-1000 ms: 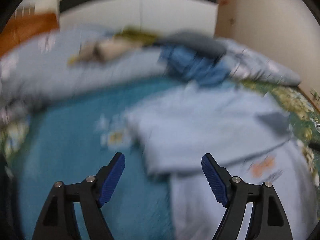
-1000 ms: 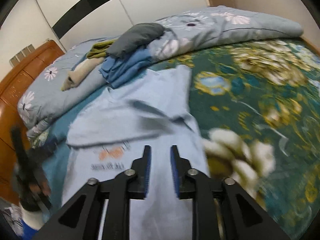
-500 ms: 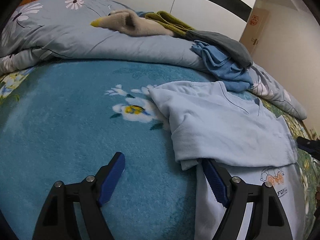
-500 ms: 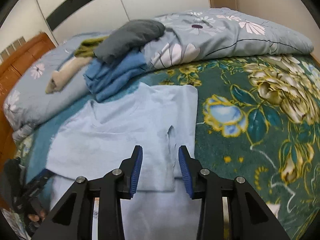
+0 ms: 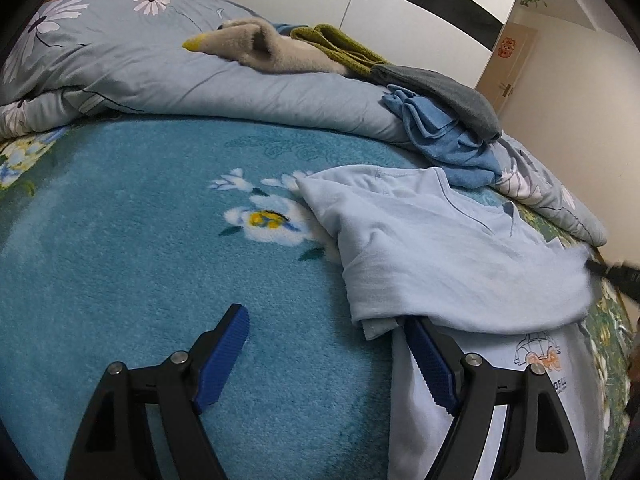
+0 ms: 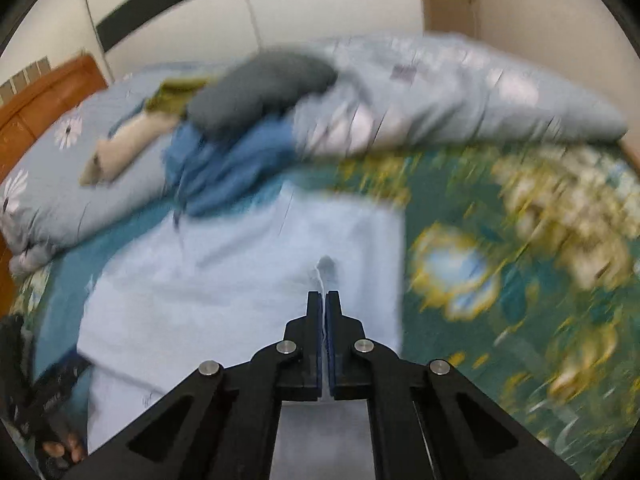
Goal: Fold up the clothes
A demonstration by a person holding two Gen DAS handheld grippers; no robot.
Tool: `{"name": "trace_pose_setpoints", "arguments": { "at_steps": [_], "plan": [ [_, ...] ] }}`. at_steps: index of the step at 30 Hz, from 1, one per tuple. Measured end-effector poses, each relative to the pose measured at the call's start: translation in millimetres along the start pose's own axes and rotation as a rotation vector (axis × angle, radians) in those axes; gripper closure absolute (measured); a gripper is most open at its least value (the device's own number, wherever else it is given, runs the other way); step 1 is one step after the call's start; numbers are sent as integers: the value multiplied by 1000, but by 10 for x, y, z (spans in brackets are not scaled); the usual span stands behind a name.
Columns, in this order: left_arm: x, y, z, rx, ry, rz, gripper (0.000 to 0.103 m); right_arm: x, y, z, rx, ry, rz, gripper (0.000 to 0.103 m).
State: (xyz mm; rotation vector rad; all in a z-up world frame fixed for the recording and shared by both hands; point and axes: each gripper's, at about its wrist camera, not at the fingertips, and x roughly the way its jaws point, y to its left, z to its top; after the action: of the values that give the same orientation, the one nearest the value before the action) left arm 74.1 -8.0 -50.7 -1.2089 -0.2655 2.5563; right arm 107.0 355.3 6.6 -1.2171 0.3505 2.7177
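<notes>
A home bedroom. A bed fills most of the view, spread with a plush teal blanket (image 5: 120, 280) patterned with flowers. At the far side lies a rolled pale blue duvet (image 5: 200, 80) printed with daisies, with loose clothes (image 5: 440, 120) piled on it. A wooden headboard (image 6: 44, 96) stands at the far left. Behind the bed run white wardrobe doors (image 5: 400, 4) with a black band, and a closed door (image 5: 508, 64) at the far right.
</notes>
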Motion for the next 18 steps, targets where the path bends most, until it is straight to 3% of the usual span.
{"name": "trace_pose_setpoints", "arguments": {
  "at_steps": [5, 9, 12, 16, 18],
  "plan": [
    [20, -35, 1, 15, 6, 15, 19, 117, -151, 175, 2, -9, -100, 102],
    [27, -28, -3, 9, 6, 9, 19, 419, -309, 53, 73, 96, -71, 101],
    [32, -31, -5, 7, 6, 7, 19, 367, -351, 28, 79, 100, -59, 101],
    [33, -31, -5, 3, 6, 4, 19, 32, -492, -51, 107, 74, -45, 78],
    [26, -24, -1, 1, 8, -1, 19, -114, -575, -191, 112, 87, -15, 74]
  ]
}}
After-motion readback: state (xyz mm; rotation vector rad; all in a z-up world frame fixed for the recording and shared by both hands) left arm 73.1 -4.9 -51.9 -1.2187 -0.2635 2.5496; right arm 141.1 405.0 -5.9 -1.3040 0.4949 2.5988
